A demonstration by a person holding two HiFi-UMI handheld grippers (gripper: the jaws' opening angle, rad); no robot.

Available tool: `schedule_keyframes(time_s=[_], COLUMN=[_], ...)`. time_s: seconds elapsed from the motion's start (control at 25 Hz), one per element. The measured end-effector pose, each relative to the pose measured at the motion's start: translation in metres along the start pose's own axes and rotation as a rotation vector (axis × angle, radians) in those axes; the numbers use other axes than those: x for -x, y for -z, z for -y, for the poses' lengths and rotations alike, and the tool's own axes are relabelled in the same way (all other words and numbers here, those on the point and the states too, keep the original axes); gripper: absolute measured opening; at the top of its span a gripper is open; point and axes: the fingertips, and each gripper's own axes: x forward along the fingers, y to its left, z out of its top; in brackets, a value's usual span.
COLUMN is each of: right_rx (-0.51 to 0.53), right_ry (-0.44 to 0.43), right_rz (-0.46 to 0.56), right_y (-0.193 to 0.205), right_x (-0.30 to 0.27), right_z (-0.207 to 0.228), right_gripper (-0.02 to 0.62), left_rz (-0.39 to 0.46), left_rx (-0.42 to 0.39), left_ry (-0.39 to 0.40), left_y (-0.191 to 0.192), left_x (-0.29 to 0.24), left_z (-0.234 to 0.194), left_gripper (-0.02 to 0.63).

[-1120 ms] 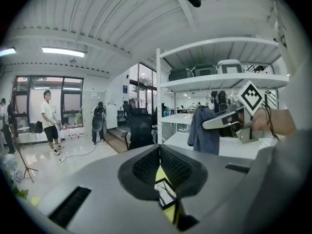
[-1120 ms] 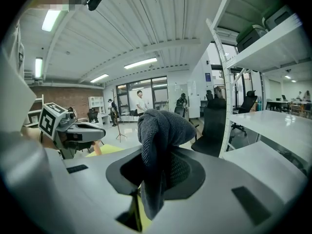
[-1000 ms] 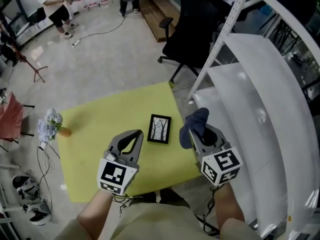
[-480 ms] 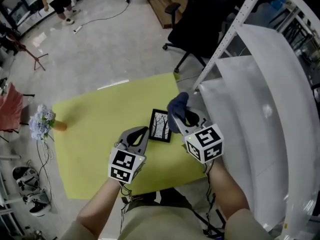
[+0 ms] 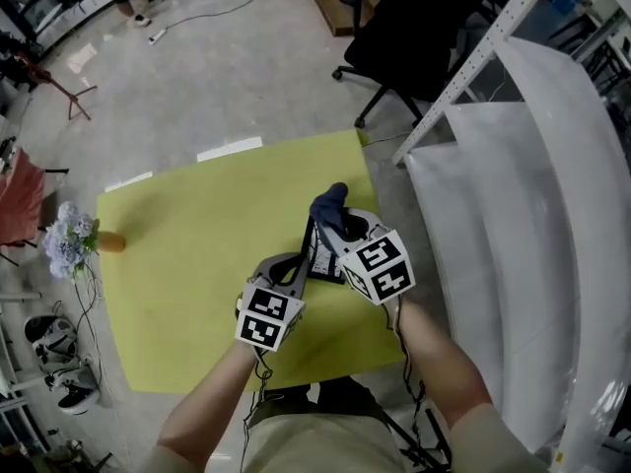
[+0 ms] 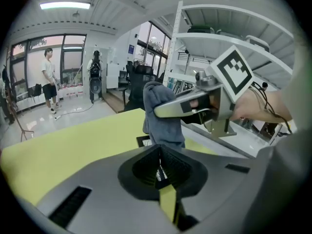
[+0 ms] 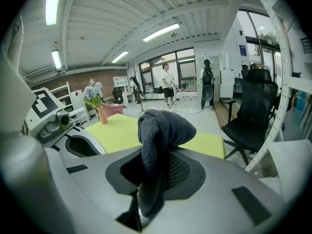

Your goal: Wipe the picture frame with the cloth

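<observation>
1. Well, the table under a flat yellow-green sheet (image 5: 197,225) carries the small black-bordered picture frame with a pale, dark-lined print (image 5: 319,256). It lies near the table's right edge and is largely covered by the two grippers.
2. The right gripper (image 5: 340,230) hangs over the frame's far end. Its jaws are clamped on the dark blue-grey knitted cloth (image 5: 328,207).
3. The cloth bunches into a rounded lump above those jaws and runs down between them.
4. Seen from the left gripper view, the cloth hangs straight over the frame, and one black corner of the frame shows just beside it. Whether the fabric actually touches the frame is hidden behind the gripper's grey body.
5. The left gripper (image 5: 298,261) has its tips at the frame's near-left edge.
6. Its jaws are drawn almost together, leaving only a thin slit through which the yellow-green sheet shows. A scrap of the print shows through the opening between the ribbed pads, and nothing is visibly pinched.
7. The two grippers sit just beside each other, left nearer the person and right further out.
8. A bunch of pale blue-white flowers (image 5: 61,242) in an orange vase (image 5: 110,242) stands at the table's left edge, well apart from the frame.
9. A black office chair (image 5: 414,28) stands beyond the far right corner, and white metal shelving (image 5: 513,195) runs along the right side.
</observation>
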Motion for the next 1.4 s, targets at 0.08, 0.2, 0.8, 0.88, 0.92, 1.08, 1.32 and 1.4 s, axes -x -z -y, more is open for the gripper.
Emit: schedule_keyframes(time_s=[0.08, 0.2, 0.8, 0.88, 0.92, 1.08, 1.32, 1.4], right_rx=[0.001, -0.012, -0.057, -0.068, -0.076, -0.119, -0.133, -0.122], right_ry=[-0.012, -0.021, -0.021, 0.0, 0.01, 0.053, 0.14, 0.138], right_rz=[-0.02, -0.045, -0.154, -0.174, -0.182, -0.204, -0.255, -0.225], right_y=[0.009, 0.021, 0.064, 0.071, 0.075, 0.088, 0.096, 0.082], right_x=[-0.015, -0.035, -0.062, -0.053, -0.047, -0.019, 0.012, 0.018], right_z=[0.0, 0.003, 0.009, 0.017, 0.02, 0.036, 0.056, 0.054], right_gripper=[0.077, 0.077, 0.071, 0.071, 0.071, 0.069, 0.067, 0.067], left_rz=[-0.018, -0.039, -0.099, -0.093, -0.093, -0.079, -0.064, -0.06], left_rx=[0.017, 0.037, 0.139, 0.144, 0.143, 0.203, 0.25, 0.266], left_ry=[0.005, 0.01, 0.021, 0.017, 0.014, 0.023, 0.041, 0.05], left_y=[0.008, 0.017, 0.046, 0.047, 0.047, 0.048, 0.047, 0.047], left_x=[-0.011, -0.025, -0.057, -0.058, -0.058, -0.057, -0.058, -0.059], left_z=[-0.004, -0.01, -0.025, -0.025, -0.025, -0.024, -0.025, -0.024], left_gripper=[0.009, 0.008, 0.008, 0.006, 0.006, 0.006, 0.006, 0.006])
